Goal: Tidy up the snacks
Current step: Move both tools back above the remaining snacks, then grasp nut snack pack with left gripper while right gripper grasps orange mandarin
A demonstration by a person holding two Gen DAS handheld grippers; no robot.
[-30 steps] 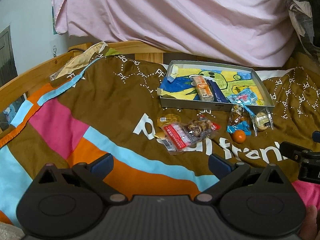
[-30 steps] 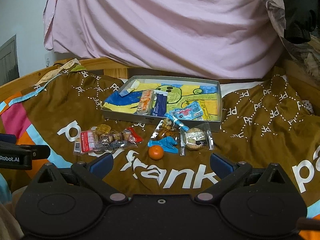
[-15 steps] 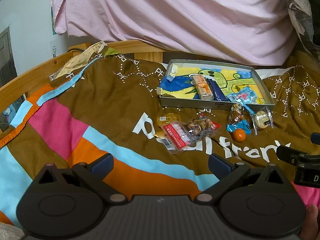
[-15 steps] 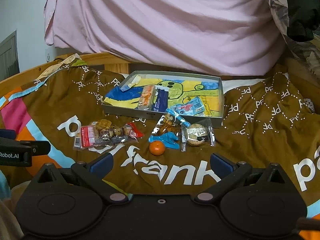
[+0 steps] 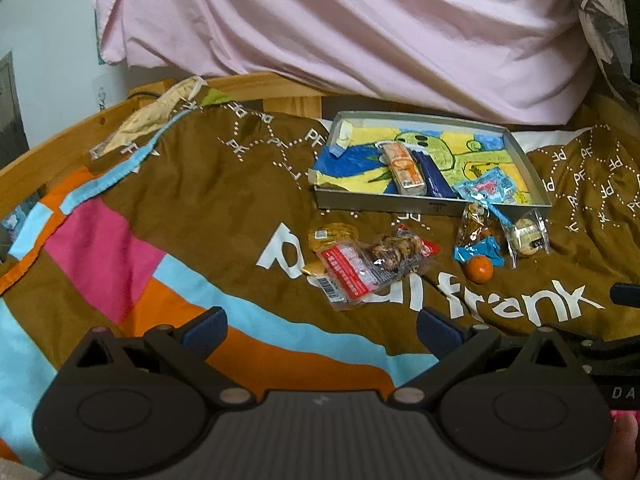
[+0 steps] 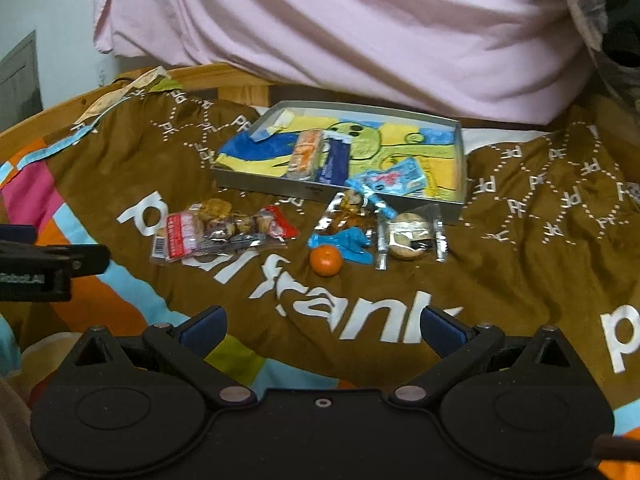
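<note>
A shallow grey box [image 5: 384,204] [image 6: 256,178] with a colourful drawing inside lies on the brown blanket and holds an orange bar [image 5: 404,168], a dark blue packet [image 6: 334,160] and a light blue packet [image 6: 396,180]. In front of it lie a red-labelled cookie pack [image 5: 360,268] [image 6: 216,232], a tangerine [image 5: 479,269] [image 6: 326,261], a blue-wrapped snack bag [image 6: 346,228] and a clear-wrapped cookie [image 6: 408,236]. My left gripper [image 5: 320,328] and right gripper [image 6: 322,328] are both open and empty, hovering short of the snacks.
A pink sheet [image 5: 360,28] hangs behind the box. A wooden bed rail [image 5: 60,148] curves along the left. The right gripper shows at the right edge of the left wrist view [image 5: 616,344]; the left gripper shows at the left edge of the right wrist view [image 6: 48,268].
Both grippers have moved a little forward toward the snacks, the right one more; both stay open and empty.
</note>
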